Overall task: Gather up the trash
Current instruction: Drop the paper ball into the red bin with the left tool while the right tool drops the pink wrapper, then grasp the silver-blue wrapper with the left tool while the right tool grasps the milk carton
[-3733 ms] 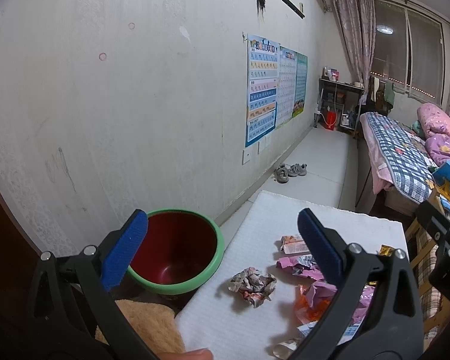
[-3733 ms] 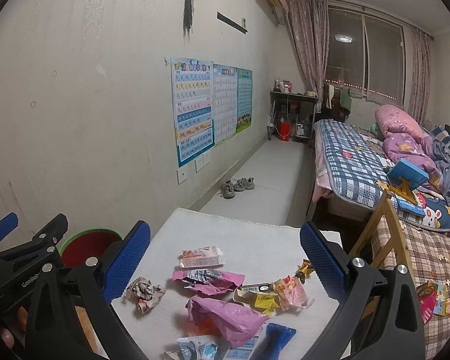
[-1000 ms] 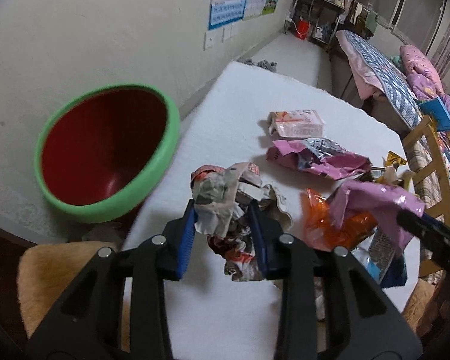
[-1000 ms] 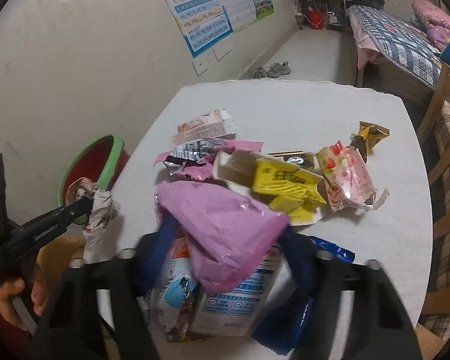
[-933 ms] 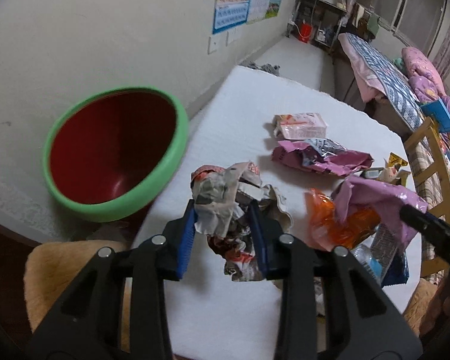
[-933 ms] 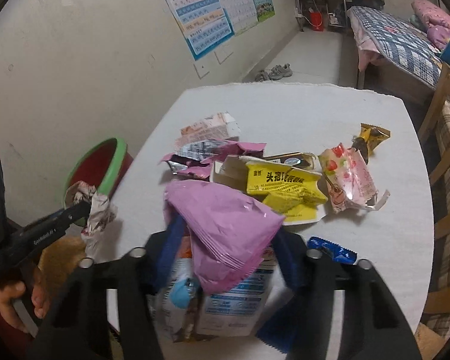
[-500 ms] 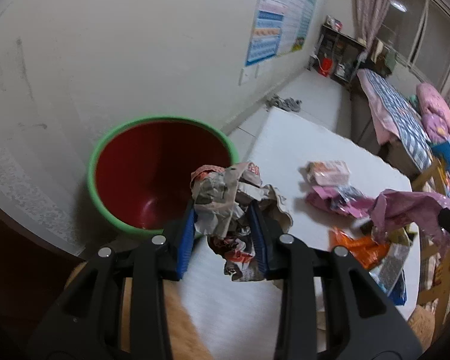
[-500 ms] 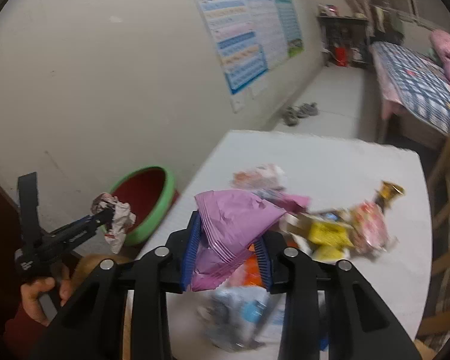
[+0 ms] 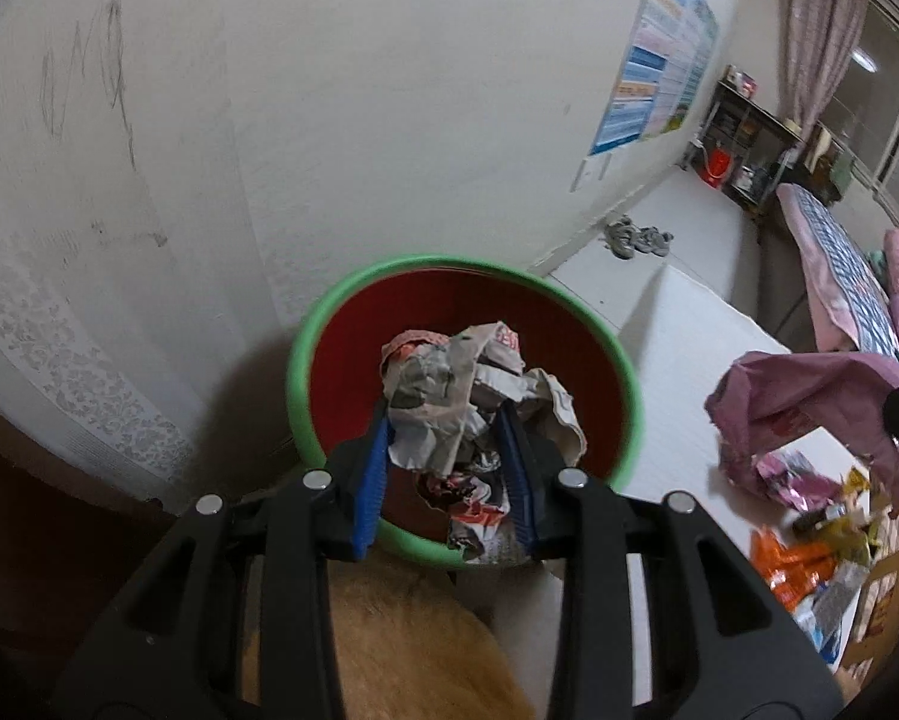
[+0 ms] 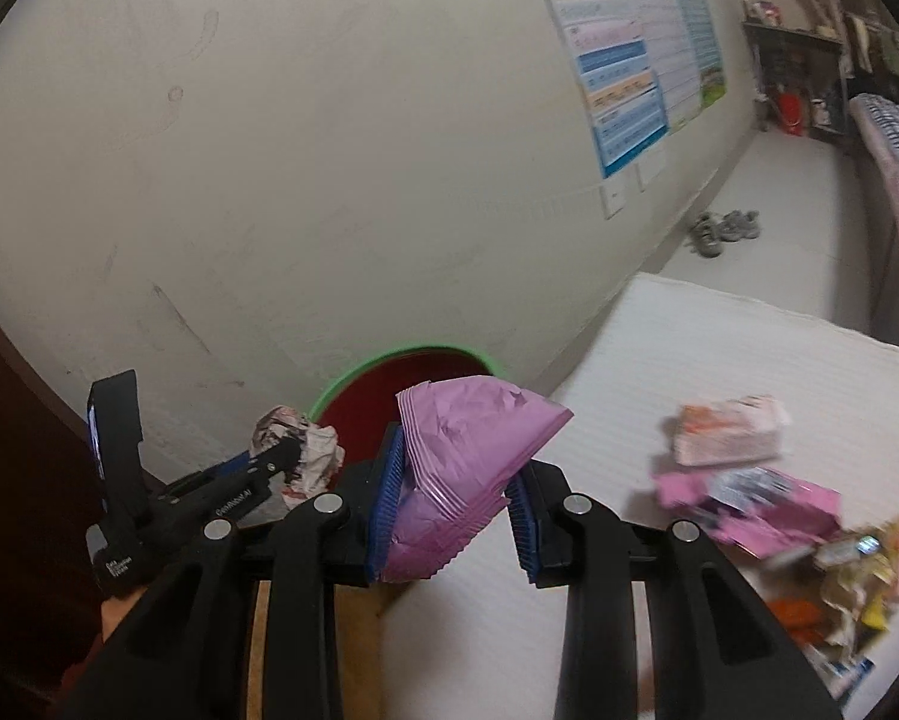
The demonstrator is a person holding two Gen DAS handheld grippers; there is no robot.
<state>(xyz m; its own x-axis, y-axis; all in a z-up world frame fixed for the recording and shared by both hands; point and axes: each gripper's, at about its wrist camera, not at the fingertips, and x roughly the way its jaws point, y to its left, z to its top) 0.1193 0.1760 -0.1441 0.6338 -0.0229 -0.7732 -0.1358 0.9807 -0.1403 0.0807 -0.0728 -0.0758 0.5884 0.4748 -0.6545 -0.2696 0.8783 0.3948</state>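
Observation:
A red bin with a green rim stands on the floor between the wall and the white table. My left gripper is shut on a crumpled paper wad and hangs over the bin's mouth. My right gripper is shut on a pink wrapper, held in the air above the table's left edge with the bin's rim just behind it. In the right wrist view the left gripper and its wad show at lower left. The pink wrapper also hangs at the right of the left wrist view.
More wrappers lie on the table: a pale packet, a pink one and a mixed pile. A tan cushion sits below the left gripper. The wall is close behind the bin. Shoes lie on the floor farther back.
Both grippers swung left from the table toward the bin. The left one carried the wad over the bin's mouth. The right one closed on the pink wrapper and lifted it off the pile.

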